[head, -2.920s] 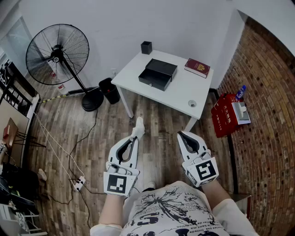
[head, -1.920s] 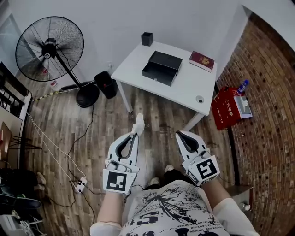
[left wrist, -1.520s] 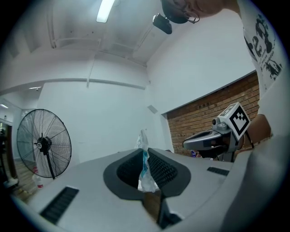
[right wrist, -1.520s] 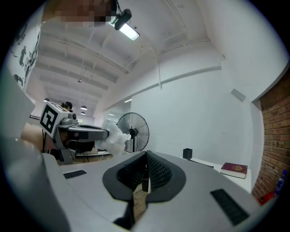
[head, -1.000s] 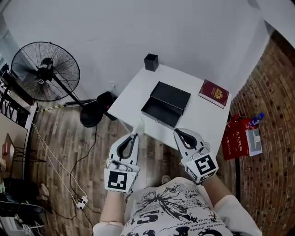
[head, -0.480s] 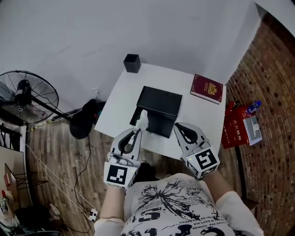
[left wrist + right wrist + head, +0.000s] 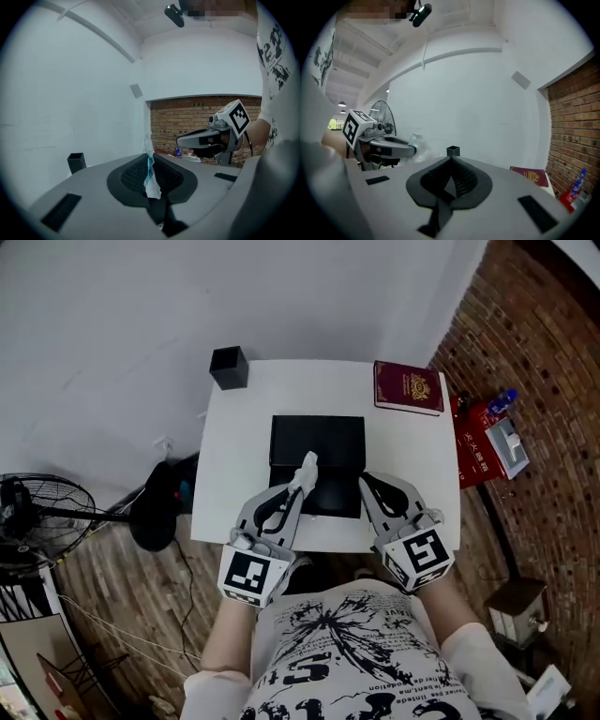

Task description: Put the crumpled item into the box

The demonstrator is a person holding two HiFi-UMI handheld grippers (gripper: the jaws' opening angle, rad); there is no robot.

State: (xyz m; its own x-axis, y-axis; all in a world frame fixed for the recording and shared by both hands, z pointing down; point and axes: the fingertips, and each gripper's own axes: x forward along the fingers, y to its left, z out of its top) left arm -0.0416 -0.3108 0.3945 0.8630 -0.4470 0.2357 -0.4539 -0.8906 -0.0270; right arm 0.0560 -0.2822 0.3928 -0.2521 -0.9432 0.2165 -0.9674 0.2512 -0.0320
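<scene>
A black open box lies in the middle of the white table. My left gripper is shut on a crumpled white item that sticks up past its tips, over the box's near half. In the left gripper view the crumpled item, white with a teal streak, is pinched between the dark pads. My right gripper hovers beside the box's near right corner, shut and with nothing in it; in its own view the right gripper has its jaws together.
A dark red booklet lies at the table's far right, a small black cup at its far left corner. A red crate stands by the brick wall on the right. A standing fan is on the left.
The person has walked up to the table. Both grippers, earlier over the wooden floor, now reach over the table's near edge, the left one carrying the crumpled item above the box.
</scene>
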